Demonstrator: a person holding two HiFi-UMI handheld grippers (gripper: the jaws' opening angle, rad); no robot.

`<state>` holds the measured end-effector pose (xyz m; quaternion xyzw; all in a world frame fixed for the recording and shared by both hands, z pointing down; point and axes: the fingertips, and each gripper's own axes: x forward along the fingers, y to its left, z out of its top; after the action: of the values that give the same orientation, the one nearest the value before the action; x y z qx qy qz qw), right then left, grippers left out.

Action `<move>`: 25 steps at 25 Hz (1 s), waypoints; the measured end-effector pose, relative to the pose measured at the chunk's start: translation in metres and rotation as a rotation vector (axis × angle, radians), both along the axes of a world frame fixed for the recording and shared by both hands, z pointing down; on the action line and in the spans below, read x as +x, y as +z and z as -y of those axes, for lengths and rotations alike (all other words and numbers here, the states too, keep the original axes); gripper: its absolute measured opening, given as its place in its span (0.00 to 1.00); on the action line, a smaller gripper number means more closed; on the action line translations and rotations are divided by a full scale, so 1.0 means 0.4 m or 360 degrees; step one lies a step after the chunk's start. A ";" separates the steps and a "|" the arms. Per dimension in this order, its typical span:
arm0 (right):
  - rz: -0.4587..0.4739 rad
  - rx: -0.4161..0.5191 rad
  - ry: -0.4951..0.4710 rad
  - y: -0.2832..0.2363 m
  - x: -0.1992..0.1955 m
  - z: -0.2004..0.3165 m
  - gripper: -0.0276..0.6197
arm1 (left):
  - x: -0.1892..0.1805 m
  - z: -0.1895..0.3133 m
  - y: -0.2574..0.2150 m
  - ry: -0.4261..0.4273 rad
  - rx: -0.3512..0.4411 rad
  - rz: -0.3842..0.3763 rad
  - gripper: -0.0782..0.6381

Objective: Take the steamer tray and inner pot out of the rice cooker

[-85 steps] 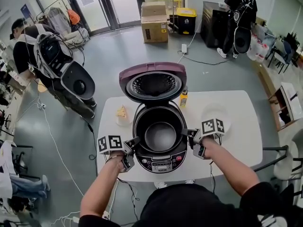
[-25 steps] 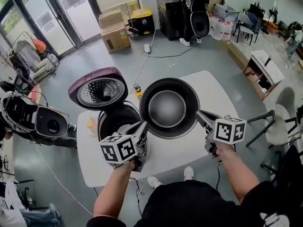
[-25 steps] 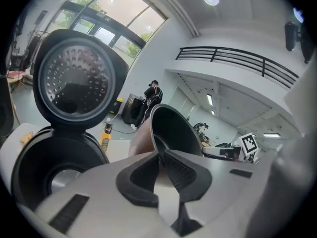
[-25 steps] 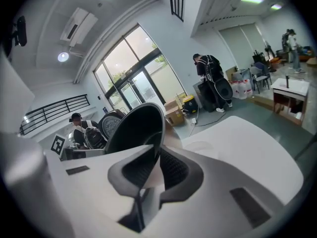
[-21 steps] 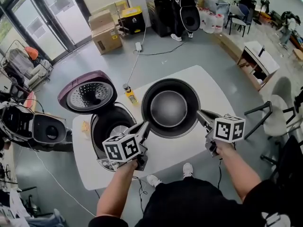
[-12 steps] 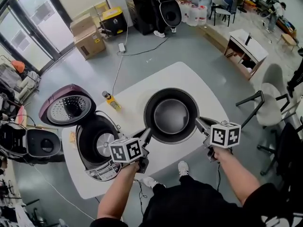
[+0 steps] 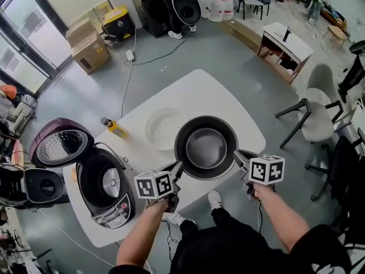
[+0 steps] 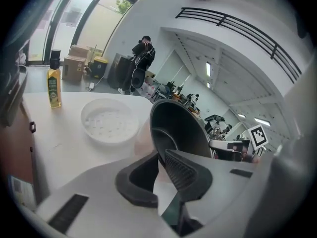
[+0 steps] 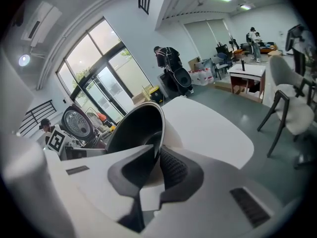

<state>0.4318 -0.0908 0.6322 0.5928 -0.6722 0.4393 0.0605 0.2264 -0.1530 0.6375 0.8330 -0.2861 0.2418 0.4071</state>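
Observation:
The dark inner pot (image 7: 206, 148) hangs over the right part of the white table (image 7: 228, 104), held between both grippers. My left gripper (image 7: 177, 169) is shut on the pot's left rim (image 8: 159, 155). On the opposite rim (image 9: 157, 152) my right gripper (image 7: 237, 158) is shut too. The white steamer tray (image 7: 162, 128) lies on the table just left of the pot; the same steamer tray (image 8: 109, 122) shows in the left gripper view. The rice cooker (image 7: 102, 186) stands open and empty at the table's left end, its purple lid (image 7: 60, 147) tipped back.
A small yellow bottle (image 7: 116, 130) stands behind the cooker. A white chair (image 7: 318, 119) is at the table's right. Cardboard boxes (image 7: 86, 47) and a person (image 7: 183, 3) are farther back on the grey floor.
Both grippers have carried the inner pot from above the cooker to the right and downward, close over the table. The steamer tray has come into view beside it.

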 end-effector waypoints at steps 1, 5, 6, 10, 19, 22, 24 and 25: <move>0.0007 -0.0013 0.0011 0.013 0.007 -0.004 0.10 | 0.007 -0.002 0.010 0.0012 -0.0010 0.0012 0.17; 0.0048 -0.0072 0.0046 0.059 0.025 -0.018 0.10 | 0.025 -0.014 0.039 0.0050 -0.0050 0.0039 0.18; 0.0060 -0.0083 0.0049 0.067 0.026 -0.021 0.10 | 0.027 -0.016 0.045 0.0053 -0.0058 0.0045 0.18; 0.0107 -0.0113 0.0057 0.095 0.024 -0.024 0.10 | 0.026 -0.017 0.070 0.0051 -0.0082 0.0061 0.18; 0.0002 -0.0073 0.0006 0.094 0.020 0.006 0.12 | 0.020 0.001 0.076 0.0027 -0.0065 0.0012 0.21; -0.0115 -0.0046 -0.0008 0.087 0.037 0.006 0.24 | 0.003 0.006 0.067 -0.0019 -0.0016 0.0045 0.29; -0.0177 0.0024 0.0004 0.047 0.055 0.018 0.24 | -0.015 0.014 0.037 -0.0050 0.0058 0.0056 0.32; -0.0216 0.0070 0.0003 0.016 0.061 0.027 0.24 | -0.025 0.022 0.011 -0.0063 0.0117 0.0063 0.33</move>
<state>0.4561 -0.1016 0.6384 0.6231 -0.6754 0.3834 0.0925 0.2163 -0.1618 0.6417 0.8366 -0.3192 0.2394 0.3753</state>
